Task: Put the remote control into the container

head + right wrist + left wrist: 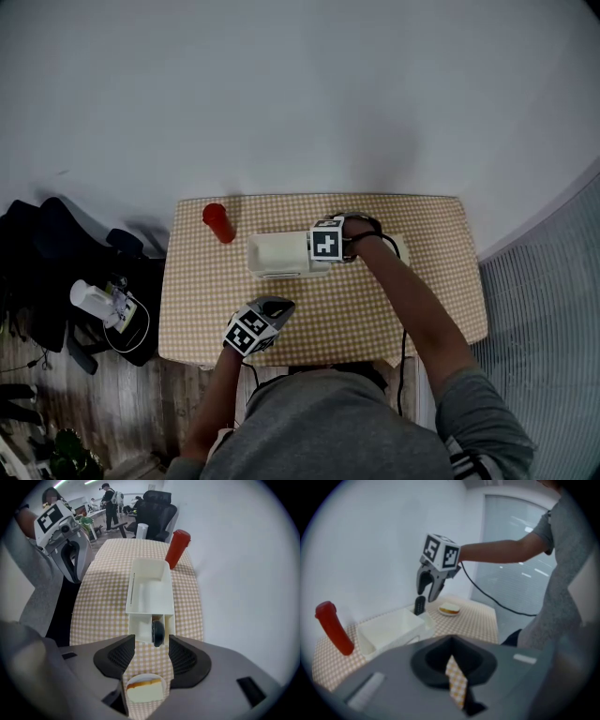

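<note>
A person seen from above stood at a checked desk, a gripper in each hand. The remote stood on end in the small end compartment of the white container, with its long axis upright. The longer compartment beyond it was bare.

The right gripper pointed straight down over that end compartment. Its fingers were spread wide with nothing pressed between them. The remote's top lay just below the fingertips and in line with the gap. From the side, whether a finger brushed the remote could not be told.

The left gripper hung near the front edge of the desk, well apart from the container, its fingers closed on nothing. The right hand was therefore much the nearer to the remote.

A plate of bread lay just beyond the container's end, and a red bottle stood near the far end.

The remote appeared to be placed already. A straight lift along its upright axis would likely clear it without tipping it.
</note>
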{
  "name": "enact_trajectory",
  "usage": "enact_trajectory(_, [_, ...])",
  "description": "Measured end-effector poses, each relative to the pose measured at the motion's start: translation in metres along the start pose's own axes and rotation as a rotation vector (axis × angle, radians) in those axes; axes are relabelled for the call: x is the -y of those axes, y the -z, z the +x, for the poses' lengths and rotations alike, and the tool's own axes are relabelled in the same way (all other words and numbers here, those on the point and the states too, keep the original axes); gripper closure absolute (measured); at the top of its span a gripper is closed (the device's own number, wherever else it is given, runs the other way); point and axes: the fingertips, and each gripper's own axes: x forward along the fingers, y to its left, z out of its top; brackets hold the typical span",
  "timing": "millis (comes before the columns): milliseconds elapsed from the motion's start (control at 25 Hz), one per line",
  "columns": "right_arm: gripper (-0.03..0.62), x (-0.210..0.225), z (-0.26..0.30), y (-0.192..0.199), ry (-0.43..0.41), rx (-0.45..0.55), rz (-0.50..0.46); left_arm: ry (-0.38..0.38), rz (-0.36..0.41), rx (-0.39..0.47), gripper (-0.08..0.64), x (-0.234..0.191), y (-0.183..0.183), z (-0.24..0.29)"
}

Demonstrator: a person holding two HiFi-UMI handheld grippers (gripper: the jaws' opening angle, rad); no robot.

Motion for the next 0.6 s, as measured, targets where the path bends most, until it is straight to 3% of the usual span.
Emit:
enact_trajectory(480, [0.38, -0.063, -0.036, 0.003, 0.031, 0.58, 0.434, 0.05, -0.014, 0.051, 0.561, -0.001, -0.013, 0.004])
enact_trajectory(600, [0.405, -0.083, -0.04, 0.001, 0.011, 0.657, 0.506, 0.055, -0.017, 0.06, 0.561, -0.002, -0.016, 0.003])
